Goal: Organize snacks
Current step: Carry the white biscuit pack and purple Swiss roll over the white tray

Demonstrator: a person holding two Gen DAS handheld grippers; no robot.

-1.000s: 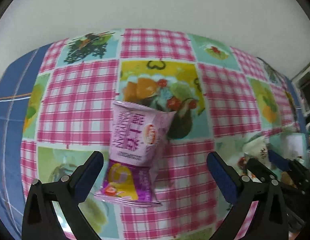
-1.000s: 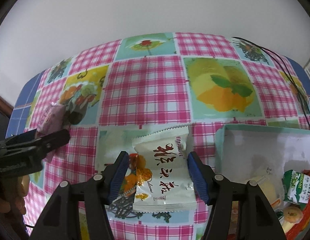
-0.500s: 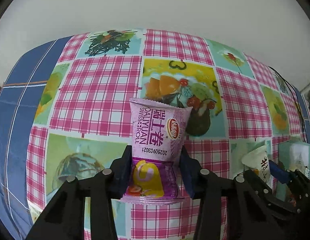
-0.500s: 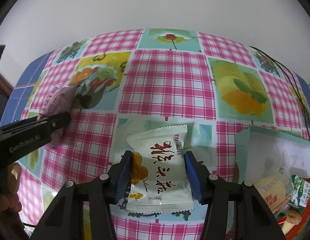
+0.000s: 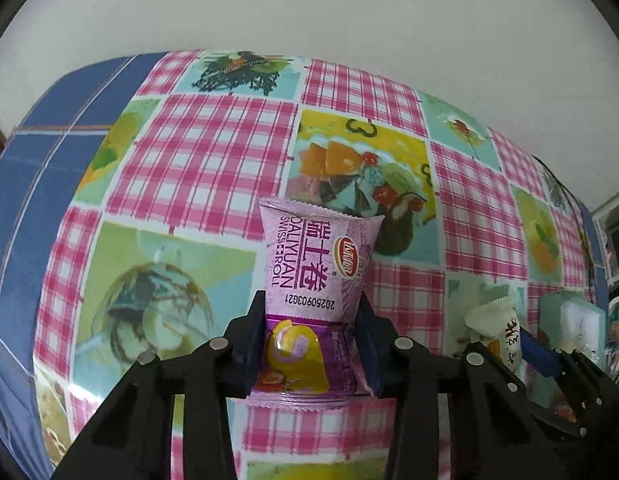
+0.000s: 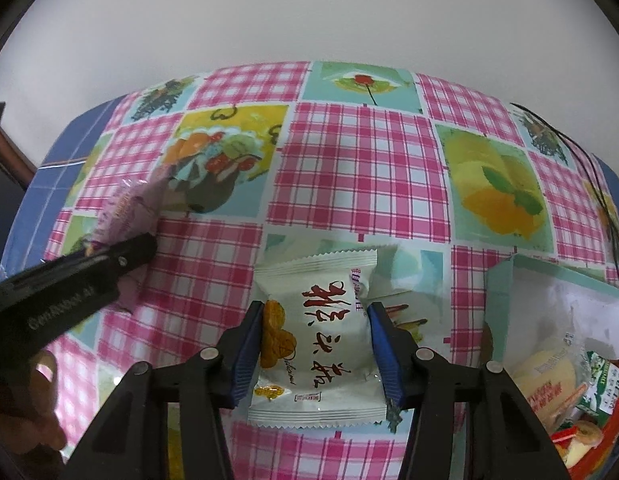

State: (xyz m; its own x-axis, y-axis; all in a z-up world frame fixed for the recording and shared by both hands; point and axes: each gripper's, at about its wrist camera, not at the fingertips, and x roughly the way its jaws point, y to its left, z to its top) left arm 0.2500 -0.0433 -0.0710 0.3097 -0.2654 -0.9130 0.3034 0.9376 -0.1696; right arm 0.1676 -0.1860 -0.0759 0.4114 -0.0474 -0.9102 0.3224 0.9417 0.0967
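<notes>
Because each packet is clamped across its narrow middle, we judge both are held so they can be carried flat and lengthwise to the box without slipping. Our left tool (image 5: 311, 344) is closed on the purple Swiss roll packet (image 5: 315, 276), whose printed upper half sticks out forward past the fingertips while its lower seam lies back between the fingers. Our right tool (image 6: 315, 346) is closed on the white cake packet (image 6: 323, 340), gripped at both side edges, its crimped far seam ahead of the pads and its near seam trailing below them. Whether either packet is off the table (image 6: 361, 184) we cannot tell. To the right of the right tool, just beside it, sits the pale green box (image 6: 505, 280) already holding other wrapped snacks (image 6: 549, 368), likely where both belong.
</notes>
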